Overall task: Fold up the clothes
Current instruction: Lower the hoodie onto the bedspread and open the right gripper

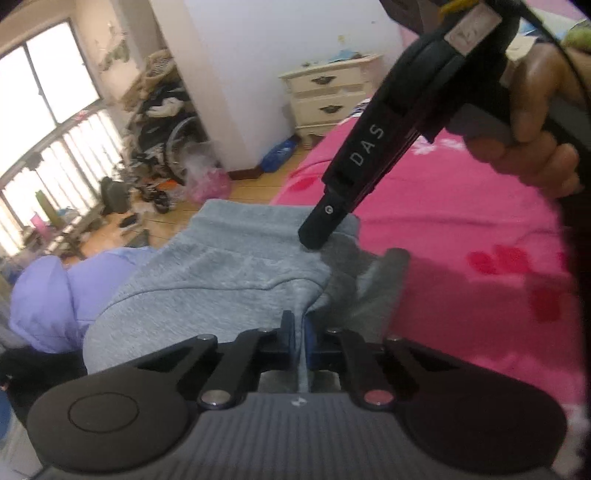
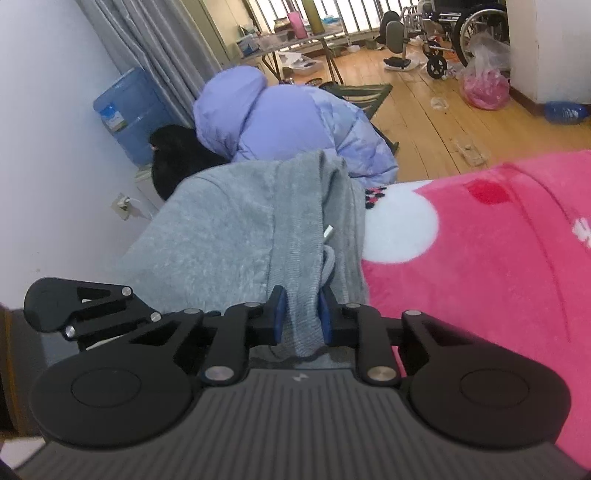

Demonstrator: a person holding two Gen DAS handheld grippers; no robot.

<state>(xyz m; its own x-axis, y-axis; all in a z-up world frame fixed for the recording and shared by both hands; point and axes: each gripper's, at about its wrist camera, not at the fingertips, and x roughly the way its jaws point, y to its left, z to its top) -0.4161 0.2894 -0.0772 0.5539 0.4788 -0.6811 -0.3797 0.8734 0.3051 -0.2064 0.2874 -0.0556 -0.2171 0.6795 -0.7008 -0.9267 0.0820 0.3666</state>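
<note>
A grey fleece garment lies bunched at the edge of a bed covered by a pink blanket. My left gripper is shut on a thin fold of the grey cloth, its blue pads nearly together. In the left wrist view a hand holds my right gripper, whose tip rests on the garment's far hem. In the right wrist view the right gripper is shut on a thick bunched fold of the same grey cloth, with a drawstring beside it.
A lilac puffer jacket and a black garment lie beyond the grey one. A blue water jug stands by the wall. Across the wooden floor are a wheelchair, a pink bag and a cream nightstand.
</note>
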